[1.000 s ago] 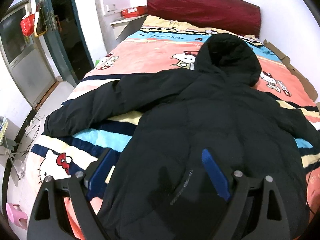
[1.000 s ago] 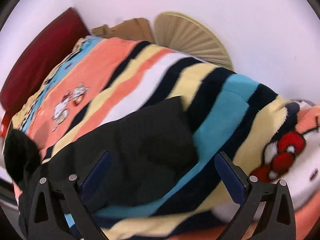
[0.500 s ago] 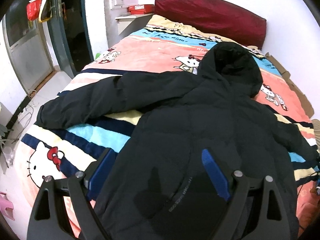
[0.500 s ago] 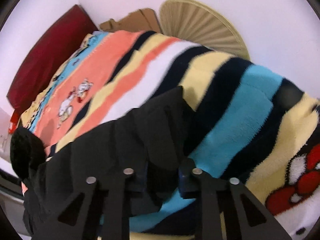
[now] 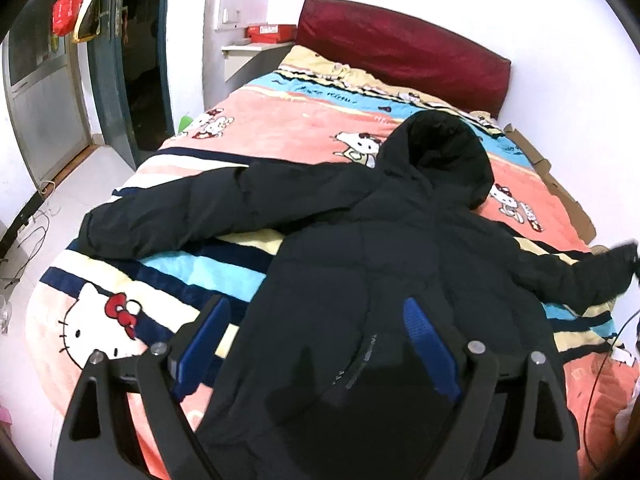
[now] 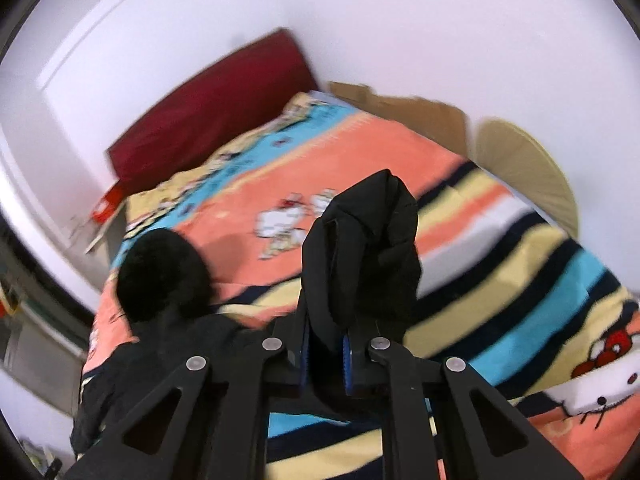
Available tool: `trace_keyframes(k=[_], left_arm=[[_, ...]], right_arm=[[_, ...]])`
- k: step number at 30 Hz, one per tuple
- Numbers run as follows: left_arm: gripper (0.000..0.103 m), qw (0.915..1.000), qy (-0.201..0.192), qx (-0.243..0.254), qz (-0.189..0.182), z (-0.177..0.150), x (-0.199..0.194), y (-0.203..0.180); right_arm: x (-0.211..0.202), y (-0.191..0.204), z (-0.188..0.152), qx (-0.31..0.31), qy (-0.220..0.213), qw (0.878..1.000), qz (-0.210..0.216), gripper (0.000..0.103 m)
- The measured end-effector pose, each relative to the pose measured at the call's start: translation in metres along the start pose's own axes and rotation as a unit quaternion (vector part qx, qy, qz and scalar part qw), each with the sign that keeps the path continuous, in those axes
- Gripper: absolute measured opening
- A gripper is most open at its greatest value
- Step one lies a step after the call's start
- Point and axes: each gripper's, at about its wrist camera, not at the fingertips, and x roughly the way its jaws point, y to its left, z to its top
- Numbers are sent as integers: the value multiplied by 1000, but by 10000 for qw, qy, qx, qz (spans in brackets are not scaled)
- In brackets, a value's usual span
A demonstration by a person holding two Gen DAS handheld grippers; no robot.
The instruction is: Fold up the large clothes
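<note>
A: Where does the coat lie?

B: The black hooded jacket (image 5: 400,264) is spread back-up across the foot half of the bed (image 5: 280,128), on the striped cartoon-cat blanket (image 5: 192,268). The hood (image 5: 440,156) points toward the red headboard (image 5: 404,60); one sleeve (image 5: 200,212) reaches out to the bed's left edge, and the other sleeve's cuff (image 6: 372,248) is raised off the blanket near the right edge.

A: And the claws?

B: The right gripper (image 6: 326,354) is clamped on that cuff, blue pads pressed into the cloth. The left gripper (image 5: 316,344) hovers over the jacket's lower back with its fingers wide apart, holding nothing.

A: What could go wrong?

B: As I judge it, the padded shell looks slick and thick, and only a bunched bit of cuff sits between the pads, so a quick swing across could let it slip out. Nothing pins the body either; pulling the sleeve inward may drag the whole jacket sideways and skew the fold. The lifted sleeve could also land twisted, or too far over the hood. A thin cable (image 5: 600,360) lies at the bed's right edge and might snag.

A: Any writing?

B: A line of small pale print (image 5: 362,364) runs down the jacket's lower back, too small to read. The blanket has dark script on its blue band (image 5: 328,94) near the headboard, also illegible. A red box (image 5: 272,32) sits on the shelf beside the headboard; its label can't be made out.
</note>
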Motion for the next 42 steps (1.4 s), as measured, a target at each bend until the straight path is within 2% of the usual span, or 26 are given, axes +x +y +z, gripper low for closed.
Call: trace_keyframes(k=[5,11,19,25,32,37,42], left_arm=[[89,9998,-171,-62,-108,-1,-18,21],[89,9987,-468,-156,145,7,-34,56],[89,9960,-694,-481,282,16,-37,125],[89,9948,-466,-787,446,6,-14,174],[89,9916,-409,-1020,675,-4,5,212],[89,9887,-251,-1253,787,-9,19,230],[89,9877,-147,-1318,833,-11,25,232]], right_arm=[[-34,92,1,-609,-114,9973,396,12],[-45,192,-21,-1292,-41,9894,660,12],[-4,307,-87,-1994,427,9741,973,12],[44,379,-160,-2502,955,9564,1163,12],[93,420,-230,-2881,1465,9406,1038,13],[119,432,-261,-3040,1699,9327,936,14],[132,440,-285,-3202,1969,9201,1098,22]])
